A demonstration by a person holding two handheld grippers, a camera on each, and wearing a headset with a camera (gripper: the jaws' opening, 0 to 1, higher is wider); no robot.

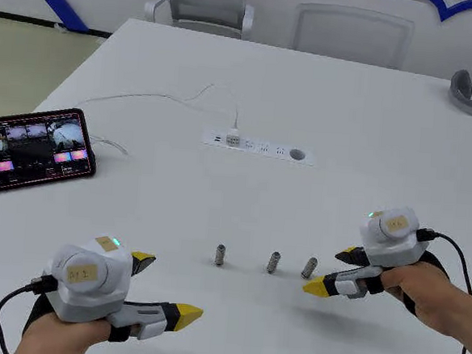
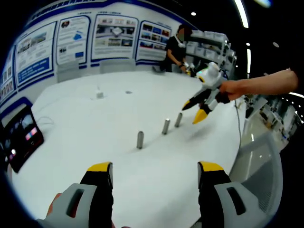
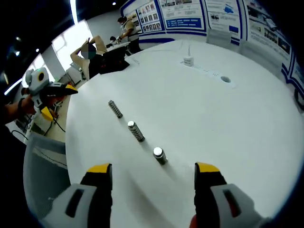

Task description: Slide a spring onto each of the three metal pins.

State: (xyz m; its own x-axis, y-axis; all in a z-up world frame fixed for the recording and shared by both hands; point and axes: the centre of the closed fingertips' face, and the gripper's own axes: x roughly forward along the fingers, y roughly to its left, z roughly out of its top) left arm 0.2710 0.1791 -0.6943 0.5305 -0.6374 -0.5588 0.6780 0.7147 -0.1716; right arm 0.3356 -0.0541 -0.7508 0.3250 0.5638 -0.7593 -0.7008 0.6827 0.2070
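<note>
Three pins point(image 3: 157, 152) stand in a row on the table point(image 1: 347, 96), a spring point(image 1: 273, 263) on each. Left gripper point(image 1: 168, 286) sits near-left with jaws apart. Right gripper point(image 1: 331, 269) is just right of the row, jaws apart.

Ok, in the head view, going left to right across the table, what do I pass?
Phone, left gripper, left pin, middle pin, right pin, right gripper, grey curved band.

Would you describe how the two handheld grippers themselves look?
The left gripper and right gripper match: rounded white housings with tan paper labels, a small green light, black jaws with yellow tips, and a black cable trailing from each.
</note>
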